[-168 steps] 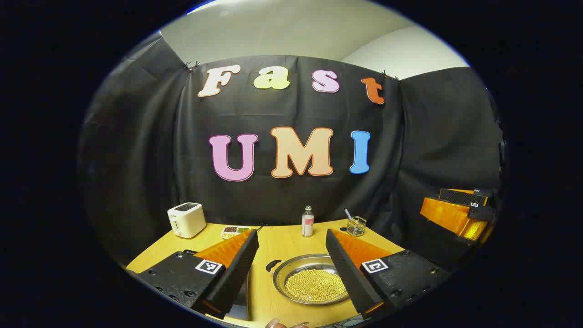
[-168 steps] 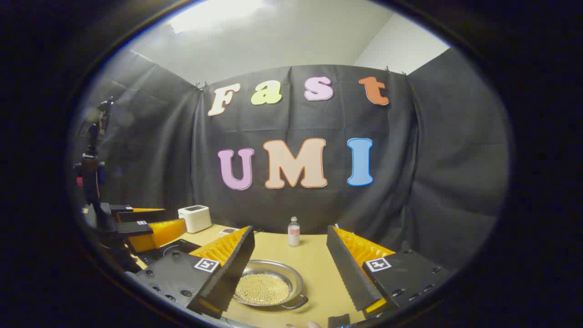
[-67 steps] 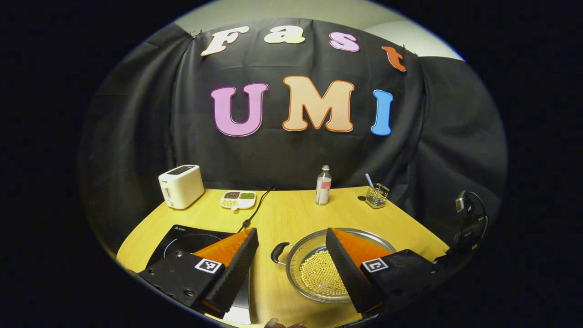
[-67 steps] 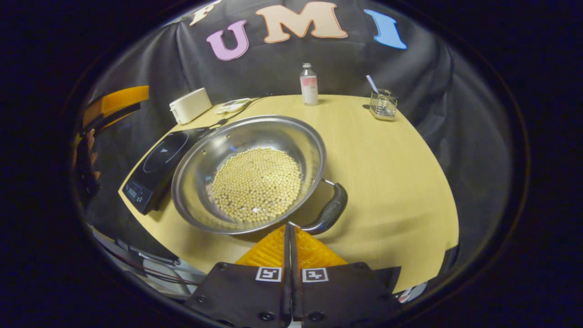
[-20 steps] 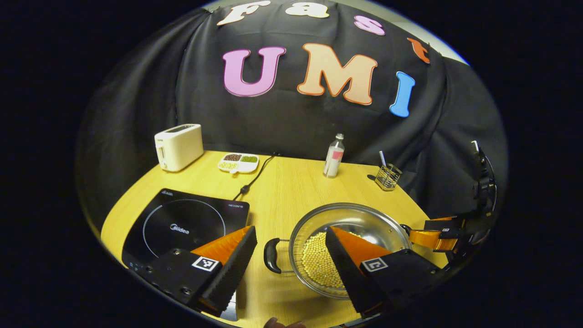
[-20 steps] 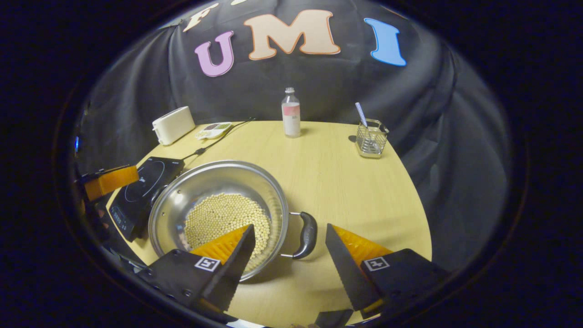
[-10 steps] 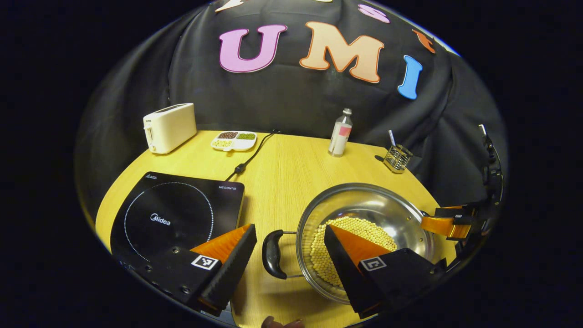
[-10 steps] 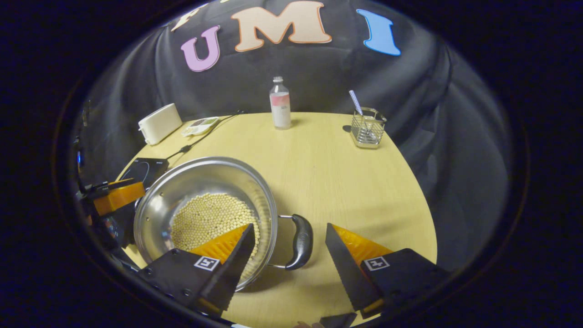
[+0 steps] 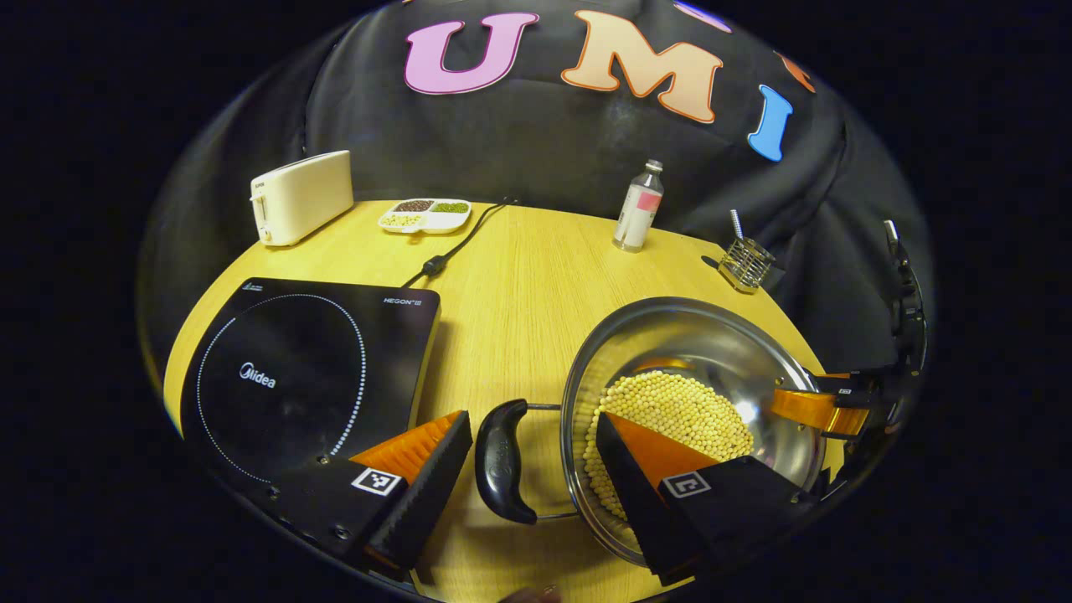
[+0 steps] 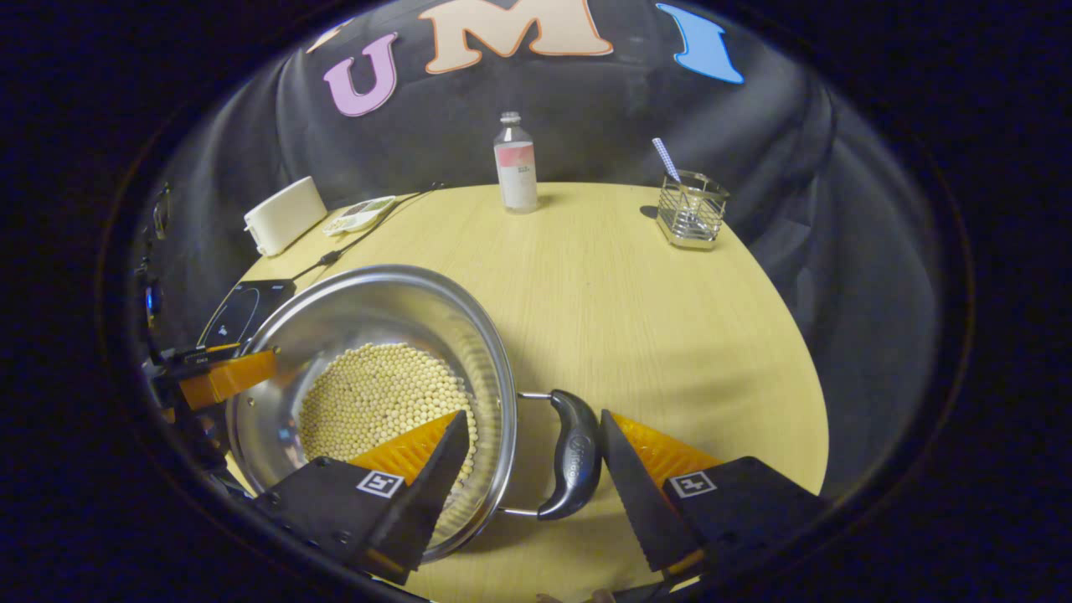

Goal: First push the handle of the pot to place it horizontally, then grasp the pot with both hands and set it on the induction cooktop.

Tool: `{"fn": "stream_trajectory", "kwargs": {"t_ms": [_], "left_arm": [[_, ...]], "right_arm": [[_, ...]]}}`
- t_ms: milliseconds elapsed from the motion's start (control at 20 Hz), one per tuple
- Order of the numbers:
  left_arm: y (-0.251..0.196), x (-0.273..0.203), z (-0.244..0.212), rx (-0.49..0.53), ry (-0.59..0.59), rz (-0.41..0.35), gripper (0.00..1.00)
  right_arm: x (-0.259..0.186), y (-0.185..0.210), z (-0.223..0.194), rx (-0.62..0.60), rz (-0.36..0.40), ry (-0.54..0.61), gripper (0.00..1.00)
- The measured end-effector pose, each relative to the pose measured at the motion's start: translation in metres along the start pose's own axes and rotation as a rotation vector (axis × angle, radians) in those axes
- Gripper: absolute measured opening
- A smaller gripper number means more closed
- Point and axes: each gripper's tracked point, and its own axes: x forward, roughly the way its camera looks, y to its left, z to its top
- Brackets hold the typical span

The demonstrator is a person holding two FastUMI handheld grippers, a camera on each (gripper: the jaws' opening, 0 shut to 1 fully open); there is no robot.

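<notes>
Steel pot (image 9: 712,368), full of pale beans (image 9: 678,414), sits lower right in the left gripper view, beside the induction cooktop (image 9: 310,368) at left. Both claws are spread: the left gripper (image 9: 532,477) straddles the left handle (image 9: 501,461), the right gripper (image 10: 532,481) brackets the right handle (image 10: 574,452). Judging from this, each should centre its handle between its fingers, close together, then lift level so no beans spill.

Both views close, looking down from opposite sides; share pot (image 9: 737,368) (image 10: 335,318), table (image 9: 511,285) (image 10: 636,301).
</notes>
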Motion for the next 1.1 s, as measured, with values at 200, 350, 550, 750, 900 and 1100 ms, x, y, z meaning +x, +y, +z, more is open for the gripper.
{"fn": "stream_trajectory", "kwargs": {"t_ms": [200,350,550,750,900,1100], "left_arm": [[0.000,0.006,-0.002,0.015,0.003,0.002,0.96],[0.000,0.010,-0.004,0.009,0.015,0.004,0.92],[0.006,0.012,-0.006,0.019,0.025,0.025,0.77],[0.005,0.012,-0.006,0.000,0.023,0.014,0.69],[0.005,0.012,-0.005,-0.007,0.028,0.013,0.66],[0.005,0.013,-0.005,-0.003,0.029,0.010,0.64]], "right_arm": [[0.005,-0.001,-0.005,0.017,-0.006,0.016,0.96],[0.009,-0.002,-0.010,0.021,-0.004,0.030,0.95],[0.011,-0.002,-0.012,0.045,-0.006,0.038,0.69],[0.012,-0.001,-0.012,0.051,0.000,0.040,0.72],[0.012,-0.001,-0.010,0.055,-0.005,0.036,0.65],[0.011,-0.001,-0.011,0.052,-0.014,0.037,0.59]]}}
